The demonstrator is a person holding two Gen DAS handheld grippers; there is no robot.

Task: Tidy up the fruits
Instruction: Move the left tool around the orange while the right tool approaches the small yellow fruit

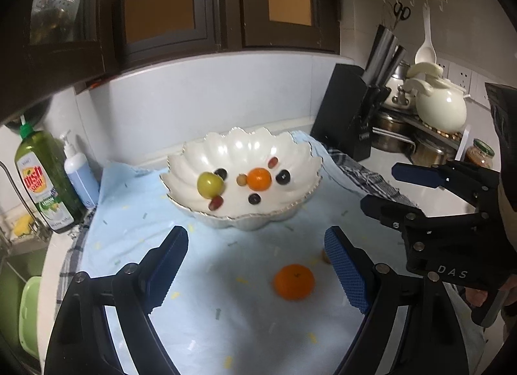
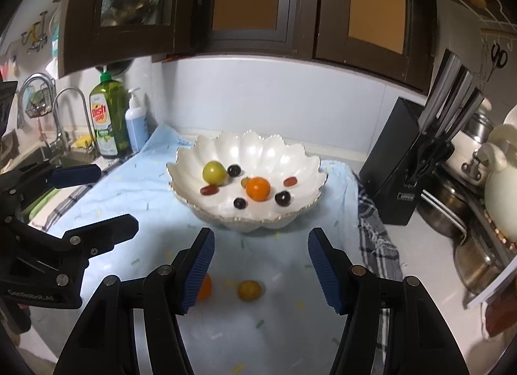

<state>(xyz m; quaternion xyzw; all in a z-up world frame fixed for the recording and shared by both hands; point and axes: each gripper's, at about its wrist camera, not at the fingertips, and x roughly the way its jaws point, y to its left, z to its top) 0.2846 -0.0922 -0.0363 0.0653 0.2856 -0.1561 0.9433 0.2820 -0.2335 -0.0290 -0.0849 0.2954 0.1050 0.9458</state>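
Surface under pale blue towel (image 1: 135, 233). White scalloped bowl (image 1: 290, 149) already holds fruit. Left gripper (image 1: 261, 265) released, empty; round orange tangerine (image 1: 294, 281) on towel between its fingers, nearer the right one. Right gripper (image 2: 261, 268) released, empty; small yellow fruit (image 2: 249, 290) just ahead between its fingers.

This is a home kitchen. Dark wooden wall cabinets (image 2: 252, 6) hang over a pale backsplash, and a curved faucet (image 2: 69, 110) stands at a sink beside a green dish soap bottle (image 2: 106, 116) and a pump dispenser (image 2: 135, 123). To the right sit a black knife block (image 2: 400, 161), stacked steel pots (image 2: 452, 207) and a cream kettle (image 1: 441, 107), with scissors (image 1: 401, 11) and a ladle (image 1: 426, 42) hanging from wall hooks.
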